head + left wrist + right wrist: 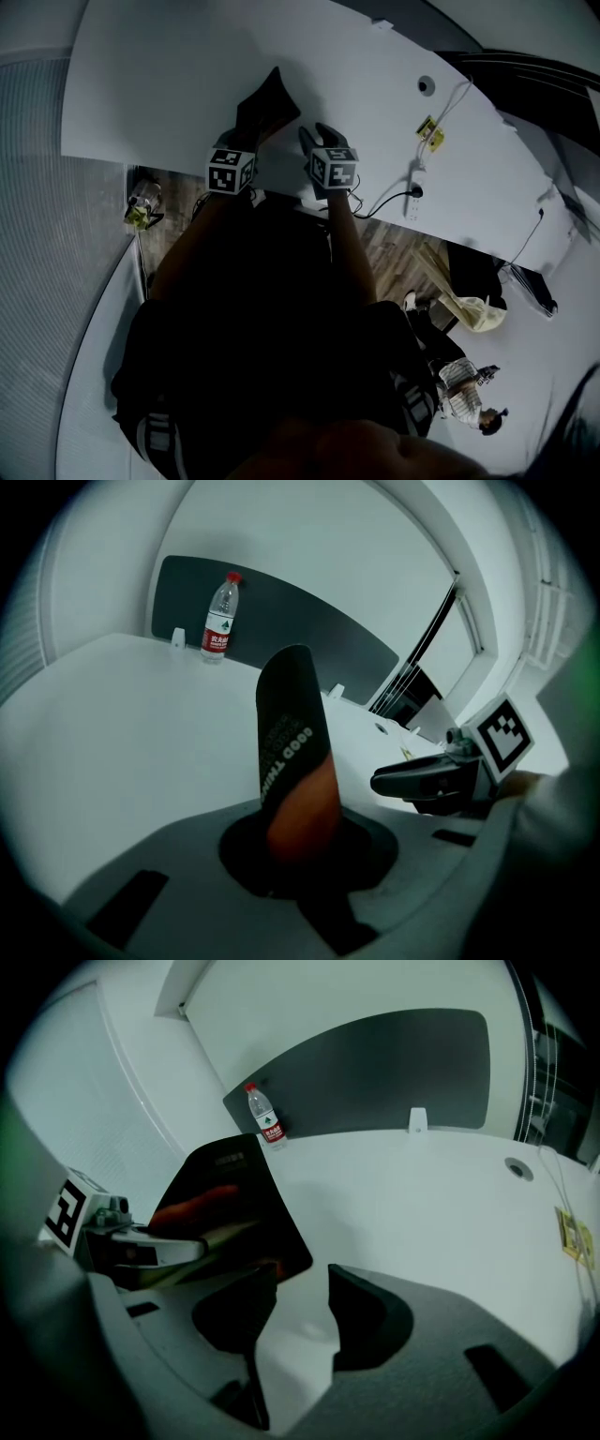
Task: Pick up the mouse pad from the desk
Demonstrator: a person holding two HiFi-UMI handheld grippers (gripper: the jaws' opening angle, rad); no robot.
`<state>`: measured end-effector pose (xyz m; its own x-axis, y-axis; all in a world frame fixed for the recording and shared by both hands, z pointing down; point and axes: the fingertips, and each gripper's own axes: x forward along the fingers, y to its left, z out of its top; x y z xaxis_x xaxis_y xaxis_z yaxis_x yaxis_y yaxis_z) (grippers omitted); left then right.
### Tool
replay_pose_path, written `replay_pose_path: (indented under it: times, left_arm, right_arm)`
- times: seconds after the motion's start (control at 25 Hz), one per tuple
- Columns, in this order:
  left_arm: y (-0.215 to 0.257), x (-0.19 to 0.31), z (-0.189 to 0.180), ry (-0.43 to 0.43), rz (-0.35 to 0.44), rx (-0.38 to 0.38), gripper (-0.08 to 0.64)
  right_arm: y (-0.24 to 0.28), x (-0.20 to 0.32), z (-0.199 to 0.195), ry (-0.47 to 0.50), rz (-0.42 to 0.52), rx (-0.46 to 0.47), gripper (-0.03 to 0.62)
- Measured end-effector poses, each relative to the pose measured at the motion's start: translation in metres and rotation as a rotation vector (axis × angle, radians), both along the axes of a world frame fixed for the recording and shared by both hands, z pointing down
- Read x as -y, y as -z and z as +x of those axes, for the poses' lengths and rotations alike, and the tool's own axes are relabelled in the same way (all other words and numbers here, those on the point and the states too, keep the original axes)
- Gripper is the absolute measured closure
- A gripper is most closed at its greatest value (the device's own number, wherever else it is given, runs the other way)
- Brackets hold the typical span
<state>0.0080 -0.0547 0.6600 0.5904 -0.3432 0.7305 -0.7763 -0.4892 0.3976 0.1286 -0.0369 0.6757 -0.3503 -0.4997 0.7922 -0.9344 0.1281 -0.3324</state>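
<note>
Centre frame: left gripper (298, 850) pinches the edge of a thin black-and-orange mouse pad (291, 742); right gripper (302, 1283) gapes, empty. This narrow hold may slip, dropping the pad onto the white desk (122, 733).

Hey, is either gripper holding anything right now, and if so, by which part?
The left gripper is shut on the mouse pad, pinching it by its near edge. The right gripper is open and holds nothing.

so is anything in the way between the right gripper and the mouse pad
Nothing visible does. The mouse pad is already clamped in the left gripper, held up above the desk. The right gripper, jaws apart and empty, is just beside the pad's corner. The water bottle stands far back.
</note>
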Motion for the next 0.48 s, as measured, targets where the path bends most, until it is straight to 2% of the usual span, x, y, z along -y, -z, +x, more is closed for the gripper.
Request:
replay_pose_path:
  times: [0.48]
  left_arm:
    - [0.032,0.013,-0.007,-0.028,0.034,-0.032,0.535]
  right_arm:
    - [0.038,0.004,0.010,-0.095,0.079,-0.034,0.450]
